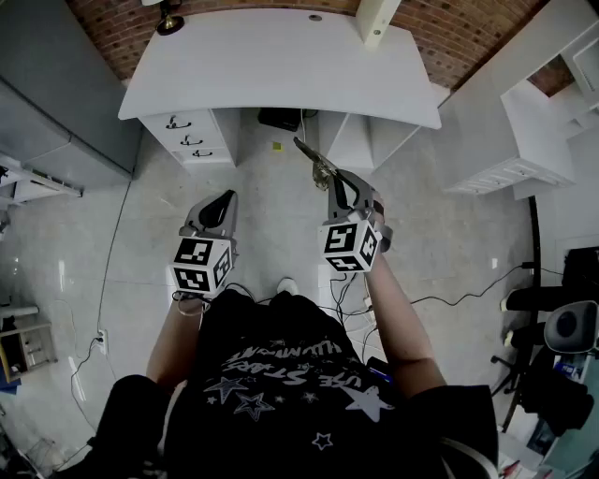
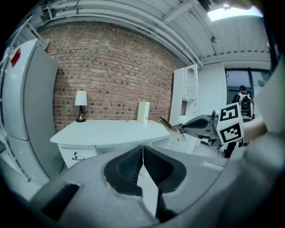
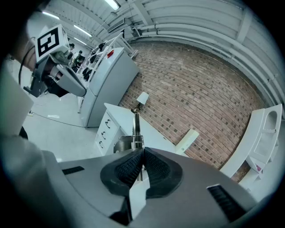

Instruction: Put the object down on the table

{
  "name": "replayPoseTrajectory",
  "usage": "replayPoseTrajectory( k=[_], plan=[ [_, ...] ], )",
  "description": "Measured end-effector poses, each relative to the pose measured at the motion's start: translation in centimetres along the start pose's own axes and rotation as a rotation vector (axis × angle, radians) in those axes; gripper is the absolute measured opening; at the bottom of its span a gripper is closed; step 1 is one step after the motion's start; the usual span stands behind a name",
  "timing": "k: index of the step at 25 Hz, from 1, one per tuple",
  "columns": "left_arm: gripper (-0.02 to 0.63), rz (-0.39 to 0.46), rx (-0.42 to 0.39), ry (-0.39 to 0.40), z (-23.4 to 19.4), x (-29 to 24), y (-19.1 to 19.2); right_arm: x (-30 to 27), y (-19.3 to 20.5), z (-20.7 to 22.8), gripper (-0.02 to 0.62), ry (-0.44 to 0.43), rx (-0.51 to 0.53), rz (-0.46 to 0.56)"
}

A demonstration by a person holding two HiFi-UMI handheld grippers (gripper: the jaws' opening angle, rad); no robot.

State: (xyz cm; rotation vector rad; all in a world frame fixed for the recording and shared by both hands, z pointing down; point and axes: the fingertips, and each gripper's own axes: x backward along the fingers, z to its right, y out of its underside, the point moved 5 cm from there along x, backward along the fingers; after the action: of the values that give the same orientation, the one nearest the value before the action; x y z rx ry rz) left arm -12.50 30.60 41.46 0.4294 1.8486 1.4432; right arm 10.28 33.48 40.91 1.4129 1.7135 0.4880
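Observation:
My right gripper is shut on a slim metal clip with a spring, whose tip points forward toward the white table. In the right gripper view the metal clip sticks straight out from between the closed pads of the right gripper. It hangs in the air short of the table's front edge. My left gripper is shut with nothing in it, at the same height to the left. From the left gripper view, the left gripper faces the table, and the clip shows at right.
A small lamp stands at the table's back left and an upright white box at back right. Drawers sit under the left side. A grey cabinet is at left, white shelving at right, cables on the floor.

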Motion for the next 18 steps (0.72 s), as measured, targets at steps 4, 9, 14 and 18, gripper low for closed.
replayPoseTrajectory(
  k=[4,9,14,18],
  plan=[
    [0.021,0.005,-0.008,-0.001,0.2,0.4,-0.4,0.4,-0.2,-0.1,0.014,-0.004,0.008,0.004],
    [0.021,-0.004,-0.011,-0.005,0.7,0.0,-0.2,0.4,0.1,0.3,0.014,-0.006,-0.011,0.015],
    [0.021,-0.014,-0.011,-0.014,2.0,-0.7,0.3,0.3,1.5,0.8,0.014,-0.019,-0.042,0.020],
    [0.021,0.007,-0.007,-0.011,2.7,-1.3,-0.6,0.0,1.9,1.8,0.014,-0.013,-0.048,0.037]
  ],
)
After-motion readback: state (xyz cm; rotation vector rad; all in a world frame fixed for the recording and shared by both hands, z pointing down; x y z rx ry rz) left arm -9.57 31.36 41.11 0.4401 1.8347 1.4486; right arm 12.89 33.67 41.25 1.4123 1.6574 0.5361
